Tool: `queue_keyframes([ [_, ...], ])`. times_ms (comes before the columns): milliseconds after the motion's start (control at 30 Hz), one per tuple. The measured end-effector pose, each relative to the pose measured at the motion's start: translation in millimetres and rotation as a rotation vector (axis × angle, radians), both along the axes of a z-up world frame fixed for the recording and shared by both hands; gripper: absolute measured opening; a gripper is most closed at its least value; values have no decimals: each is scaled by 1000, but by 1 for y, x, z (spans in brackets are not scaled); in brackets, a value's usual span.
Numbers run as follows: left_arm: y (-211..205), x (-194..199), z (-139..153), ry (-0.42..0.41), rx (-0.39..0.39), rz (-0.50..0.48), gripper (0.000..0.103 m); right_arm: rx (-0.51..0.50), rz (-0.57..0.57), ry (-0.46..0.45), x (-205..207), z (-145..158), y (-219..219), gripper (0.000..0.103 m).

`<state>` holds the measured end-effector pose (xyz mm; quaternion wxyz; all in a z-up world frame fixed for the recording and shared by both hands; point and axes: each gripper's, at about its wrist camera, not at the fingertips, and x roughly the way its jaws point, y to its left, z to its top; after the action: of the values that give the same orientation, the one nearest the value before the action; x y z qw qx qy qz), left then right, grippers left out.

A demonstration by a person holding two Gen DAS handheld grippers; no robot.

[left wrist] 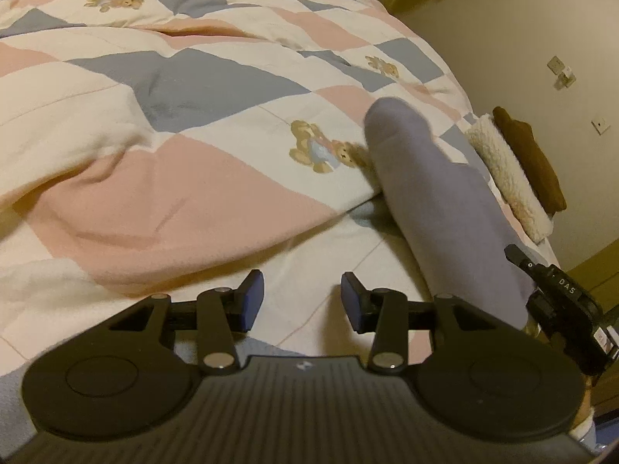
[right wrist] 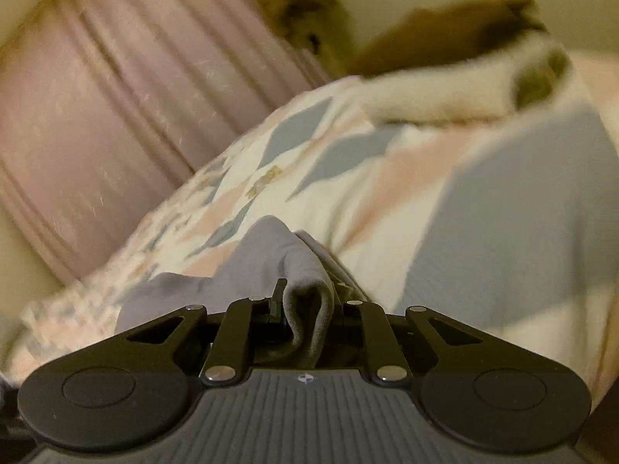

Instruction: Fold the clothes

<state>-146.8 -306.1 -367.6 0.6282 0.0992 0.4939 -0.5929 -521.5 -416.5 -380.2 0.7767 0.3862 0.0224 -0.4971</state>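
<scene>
Two wrist views over a bed covered by a quilt (left wrist: 201,89) of pink, cream and blue-grey patches with teddy bear prints.

Left wrist view: the left gripper (left wrist: 302,301) sits at 6 o'clock, its blue-padded fingers (left wrist: 251,297) spread apart with nothing between them, above a cream patch of the quilt. A grey garment (left wrist: 437,201) runs as a long band from the middle of the view down toward 4 o'clock, lying over the quilt, slightly blurred. There it meets the right gripper (left wrist: 557,301), seen only in part at the frame's edge. At 3 o'clock, near the bed's edge, lie a folded cream fleece (left wrist: 503,170) and a brown cloth (left wrist: 530,154), side by side.

Right wrist view: the right gripper (right wrist: 305,309) at 6 o'clock is clamped on a bunched fold of the garment (right wrist: 267,255), which rises from between the jaws toward the centre. The quilt (right wrist: 503,224) fills the right. A pink curtain (right wrist: 116,96) hangs at 10 o'clock. This view is blurred.
</scene>
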Motion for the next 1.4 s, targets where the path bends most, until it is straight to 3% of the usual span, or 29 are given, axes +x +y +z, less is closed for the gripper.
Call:
queue_keyframes([
  [100,-1,2,-2,11,5,8,38,-83,-1,-31,4,13,5,16],
  [200,-2,-1,-1,2,7,10,38,-153,-30,14,5,26,12,16],
  [333,-3,-11,7,22,-18,-25,37,0,-12,-28,-3,-4,-1,17],
  [400,-6,-17,19,47,-68,-64,36,19,-12,-72,-7,-10,-3,19],
  [500,-14,-28,42,43,-159,-124,36,37,-40,-87,-13,-3,-3,32],
  [567,-22,-37,54,8,-208,-164,36,-19,-126,1,-13,14,5,58],
  [600,-27,-43,60,-15,-228,-184,36,-71,-163,57,-11,23,11,58],
  [700,-39,-70,70,-122,-260,-266,36,-236,-104,163,0,42,30,49],
  [733,-41,-81,70,-175,-272,-297,36,-242,-42,172,5,41,31,36],
  [767,-42,-93,70,-236,-287,-328,36,-238,22,179,11,38,32,25],
  [833,-43,-117,63,-350,-314,-391,36,-195,84,236,23,22,29,21],
  [967,-45,-145,22,-547,-290,-502,30,-131,82,238,21,-13,17,0],
  [1033,-43,-139,-1,-532,-302,-505,31,-115,88,217,17,-18,12,0],
  [1100,-43,-128,-7,-465,-317,-484,31,-106,106,208,14,-19,11,0],
  [1267,-40,-110,22,-393,-373,-460,27,-66,123,164,7,5,7,1],
  [1333,-43,-95,38,-364,-411,-413,27,-129,118,155,8,23,4,13],
  [1400,-57,-83,46,-360,-420,-376,27,-161,136,182,18,33,-11,13],
])
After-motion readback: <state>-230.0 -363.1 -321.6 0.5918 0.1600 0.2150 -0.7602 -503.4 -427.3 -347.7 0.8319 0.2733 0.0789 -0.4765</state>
